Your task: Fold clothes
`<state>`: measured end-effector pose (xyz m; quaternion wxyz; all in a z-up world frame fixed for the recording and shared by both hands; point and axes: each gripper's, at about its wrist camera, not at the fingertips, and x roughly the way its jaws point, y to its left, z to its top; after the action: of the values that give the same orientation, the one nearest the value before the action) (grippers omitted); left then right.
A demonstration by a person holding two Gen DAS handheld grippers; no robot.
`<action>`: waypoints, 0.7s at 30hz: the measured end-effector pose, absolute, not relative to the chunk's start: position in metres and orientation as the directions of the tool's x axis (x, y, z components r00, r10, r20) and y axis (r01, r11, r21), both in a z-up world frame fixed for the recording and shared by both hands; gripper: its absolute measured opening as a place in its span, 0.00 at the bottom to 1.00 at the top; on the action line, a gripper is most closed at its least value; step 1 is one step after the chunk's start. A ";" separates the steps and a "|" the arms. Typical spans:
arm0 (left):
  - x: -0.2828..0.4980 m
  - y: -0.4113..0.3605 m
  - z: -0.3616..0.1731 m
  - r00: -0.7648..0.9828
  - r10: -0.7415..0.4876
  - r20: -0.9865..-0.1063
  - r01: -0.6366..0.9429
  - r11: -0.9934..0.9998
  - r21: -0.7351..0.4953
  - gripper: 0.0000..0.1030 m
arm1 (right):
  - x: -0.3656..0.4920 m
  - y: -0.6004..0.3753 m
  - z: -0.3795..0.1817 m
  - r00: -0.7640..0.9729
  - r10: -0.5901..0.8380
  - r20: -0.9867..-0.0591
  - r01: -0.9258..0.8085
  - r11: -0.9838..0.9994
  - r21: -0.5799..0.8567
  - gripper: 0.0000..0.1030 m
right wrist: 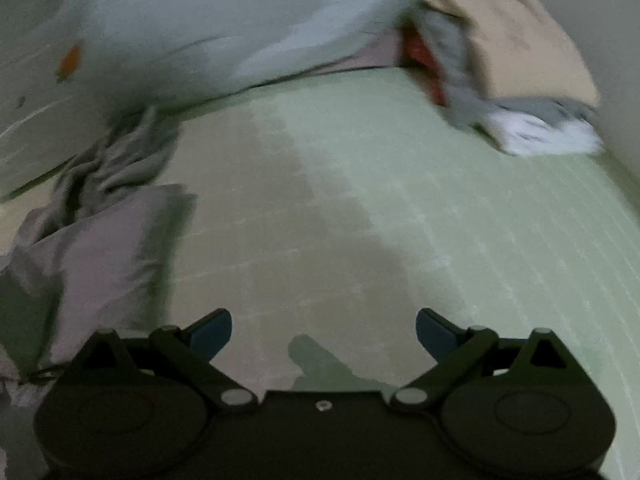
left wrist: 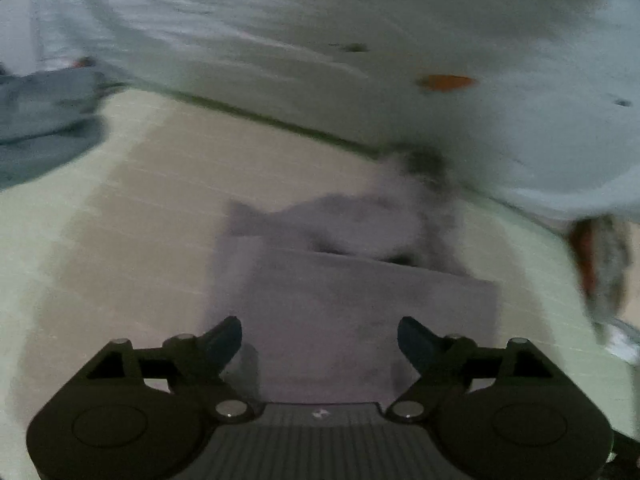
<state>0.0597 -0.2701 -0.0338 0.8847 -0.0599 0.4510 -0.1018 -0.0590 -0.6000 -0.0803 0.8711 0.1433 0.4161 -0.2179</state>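
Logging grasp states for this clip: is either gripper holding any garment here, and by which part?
Nothing is held. The left gripper is open above the folded grey garment; the right gripper is open over the green mat.

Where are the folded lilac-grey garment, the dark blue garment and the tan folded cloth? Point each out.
folded lilac-grey garment (left wrist: pixel 360 312): left wrist view, flat middle of its top layer.
dark blue garment (left wrist: pixel 44 120): left wrist view, its crumpled middle.
tan folded cloth (right wrist: pixel 520 40): right wrist view, middle of its top face.
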 end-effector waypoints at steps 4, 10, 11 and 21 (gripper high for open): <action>0.070 -0.251 -0.051 0.549 -0.104 -0.830 0.072 0.994 -0.077 0.83 | -0.035 -0.577 -0.076 0.592 -0.228 -0.773 0.432 0.900 0.065 0.97; 0.074 -0.239 -0.071 0.506 -0.085 -0.858 0.070 0.996 -0.057 0.83 | 0.004 -0.522 -0.067 0.652 -0.156 -0.742 0.369 0.920 0.130 0.97; 0.075 -0.237 -0.075 0.499 -0.082 -0.863 0.070 0.996 -0.055 0.84 | 0.008 -0.515 -0.065 0.661 -0.143 -0.737 0.364 0.920 0.148 0.97; 0.085 -0.234 -0.088 0.475 -0.116 -0.872 0.077 0.993 -0.091 0.86 | 0.037 -0.479 -0.091 0.615 -0.014 -0.788 0.203 0.969 0.141 0.49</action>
<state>0.0854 -0.2339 -0.0882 0.8586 -0.0194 0.5091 -0.0562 0.0368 -0.4791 -0.0906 0.8921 0.1086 0.4343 -0.0608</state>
